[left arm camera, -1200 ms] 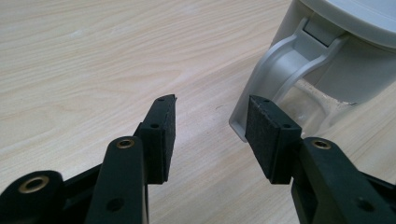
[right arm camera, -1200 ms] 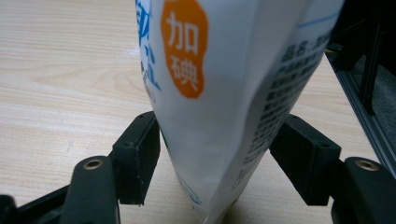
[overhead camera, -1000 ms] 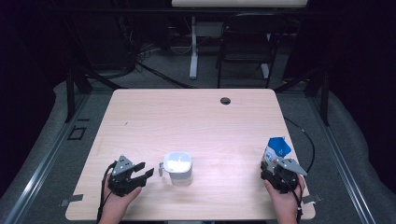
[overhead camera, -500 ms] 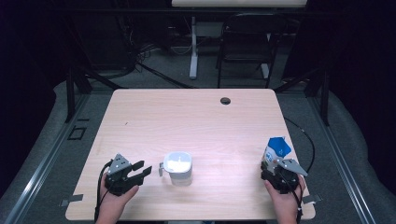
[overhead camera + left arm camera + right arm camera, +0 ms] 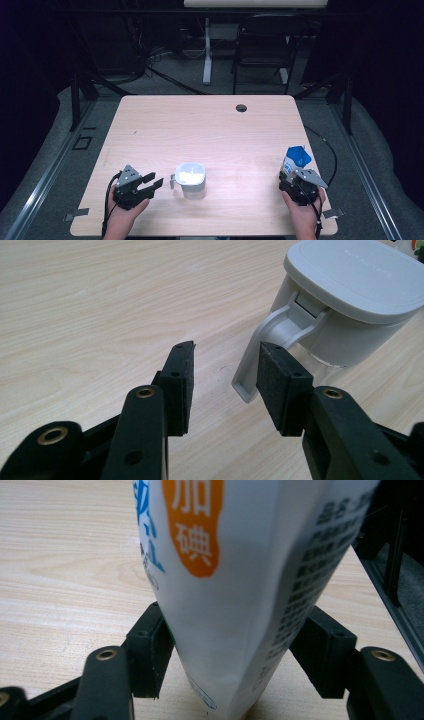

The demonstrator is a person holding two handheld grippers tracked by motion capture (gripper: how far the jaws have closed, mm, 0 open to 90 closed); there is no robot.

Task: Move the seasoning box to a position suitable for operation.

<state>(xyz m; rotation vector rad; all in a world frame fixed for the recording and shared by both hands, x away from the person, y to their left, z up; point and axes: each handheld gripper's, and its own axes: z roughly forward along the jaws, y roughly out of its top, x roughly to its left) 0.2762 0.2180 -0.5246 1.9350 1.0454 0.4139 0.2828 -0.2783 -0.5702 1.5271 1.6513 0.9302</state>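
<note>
Progress is judged to be at the very start: both things are being approached or gripped, and nothing has yet been lifted or opened. On the pale wooden bench a grey lidded container stands near the front edge, its lid down and its handle turned toward the left gripper. That gripper's fingers have just been closing, yet they are seen released and spread, with bare bench between them; the handle lies just beyond and slightly to one side of the far finger, and whether it is touched cannot be told. At the right front of the bench a white pouch with blue and orange print stands upright, and the right gripper is set around its lower part. In the right gripper view its fingers have just been closing and are seen pressed against both sides of the pouch, so a grasp is taken to be made. Left to be done, by this judgement: the handle must be caught, the lid opened, and the pouch raised and carried over to the container.
</note>
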